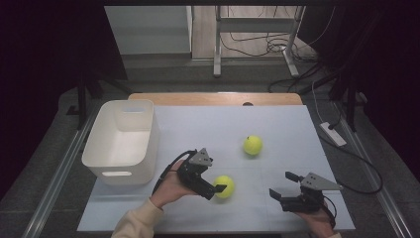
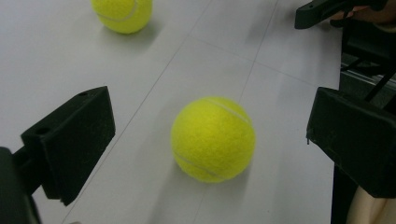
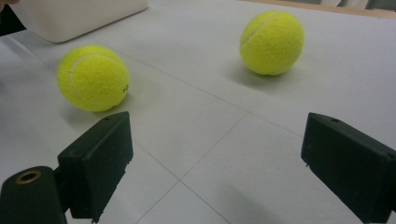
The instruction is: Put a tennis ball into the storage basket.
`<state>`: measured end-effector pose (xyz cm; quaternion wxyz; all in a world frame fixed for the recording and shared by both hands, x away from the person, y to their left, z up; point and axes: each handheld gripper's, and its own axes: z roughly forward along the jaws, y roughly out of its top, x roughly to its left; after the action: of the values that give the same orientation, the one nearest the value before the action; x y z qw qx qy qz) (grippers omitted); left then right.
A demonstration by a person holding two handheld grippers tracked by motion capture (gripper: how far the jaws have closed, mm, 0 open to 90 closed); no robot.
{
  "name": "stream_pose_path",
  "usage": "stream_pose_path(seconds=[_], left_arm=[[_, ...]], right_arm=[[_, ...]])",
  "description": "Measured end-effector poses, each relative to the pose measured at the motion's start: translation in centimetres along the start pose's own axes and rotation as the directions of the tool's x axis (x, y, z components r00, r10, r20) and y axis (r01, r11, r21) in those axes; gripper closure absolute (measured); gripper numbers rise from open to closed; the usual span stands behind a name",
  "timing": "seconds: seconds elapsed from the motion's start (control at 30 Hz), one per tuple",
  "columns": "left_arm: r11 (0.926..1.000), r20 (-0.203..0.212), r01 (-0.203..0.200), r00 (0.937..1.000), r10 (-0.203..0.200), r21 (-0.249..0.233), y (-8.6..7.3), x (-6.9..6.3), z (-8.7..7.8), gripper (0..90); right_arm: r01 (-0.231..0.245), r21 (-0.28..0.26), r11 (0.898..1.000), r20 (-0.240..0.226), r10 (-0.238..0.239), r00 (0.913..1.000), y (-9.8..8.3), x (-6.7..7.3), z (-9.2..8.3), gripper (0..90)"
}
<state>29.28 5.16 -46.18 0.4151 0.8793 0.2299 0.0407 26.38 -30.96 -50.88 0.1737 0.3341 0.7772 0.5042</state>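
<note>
Fingers of the left gripper (image 1: pixel 218 189) stand wide apart, straddling the near ball (image 2: pixel 213 138), which sits on the surface (image 1: pixel 277 129) just ahead of them, untouched. Right gripper (image 1: pixel 282 185), fingers also apart and empty, is farther off; far ball (image 1: pixel 252 145) lies beyond.

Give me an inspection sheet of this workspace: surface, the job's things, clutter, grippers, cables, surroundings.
Surface: pale blue-white table, wooden edge at the far side.
Job's things: white bin at the left, looks empty; near tennis ball on the table between the left gripper's jaws, untouched; far tennis ball on open table.
Clutter: nothing seen.
Grippers: left gripper open around the near ball; right gripper open, holding nothing.
Cables: black cables on the floor behind; power strip right of the table.
Surroundings: metal stand legs beyond, dark sides.
</note>
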Motion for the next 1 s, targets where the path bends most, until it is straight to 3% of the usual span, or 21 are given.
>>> stream_pose_path(seconds=[0.4, 1.0], left_arm=[[0.9965, 0.034, -0.023, 0.9992, 0.021, 0.081, 0.2, -0.2, 1.9, 1.6], [0.9859, 0.033, -0.034, 0.9990, 0.029, 0.164, 0.1, -0.2, 3.8, 0.9]], right_arm=[[-0.002, 0.000, 1.000, -0.002, 0.002, 1.0000, 0.0, 0.0, 0.0, 8.9], [-0.005, 0.002, 1.000, -0.003, 0.005, 1.0000, -0.1, 0.0, 0.0, 8.9]])
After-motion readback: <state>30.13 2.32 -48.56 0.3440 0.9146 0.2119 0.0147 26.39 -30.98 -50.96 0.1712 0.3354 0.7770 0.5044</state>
